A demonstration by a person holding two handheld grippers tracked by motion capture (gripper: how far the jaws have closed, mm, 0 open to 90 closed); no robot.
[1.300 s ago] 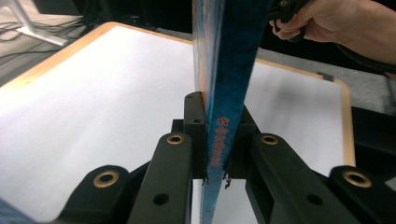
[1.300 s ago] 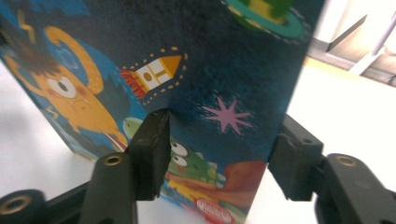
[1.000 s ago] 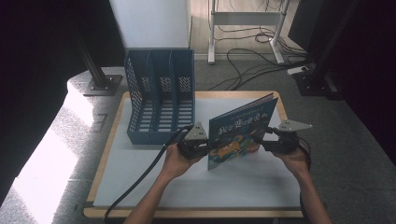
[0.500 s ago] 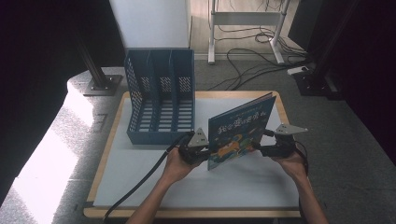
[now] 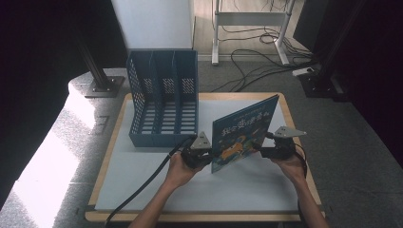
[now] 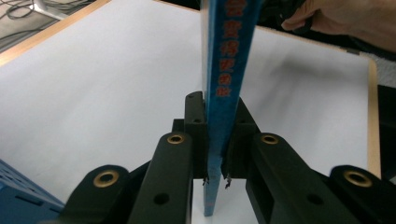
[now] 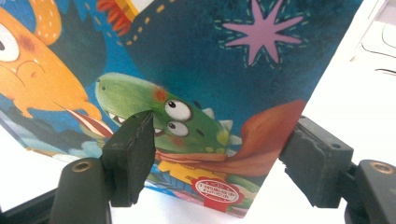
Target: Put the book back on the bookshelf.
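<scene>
A blue picture book with cartoon monsters stands upright on its lower edge on the white tabletop. My left gripper is shut on the book's spine near its bottom, a pad pressed on each side. My right gripper sits low at the book's right end, facing the cover. Its jaws have just been closing and stand open. The cover's lower corner shows between the pads, which do not press on it.
A blue three-slot file rack stands at the back left of the table, close behind the left gripper. The table has a wooden rim. Cables and a desk frame lie on the floor beyond.
My right gripper has sunk slightly beside the book. The left gripper and the book have stayed nearly in place.
</scene>
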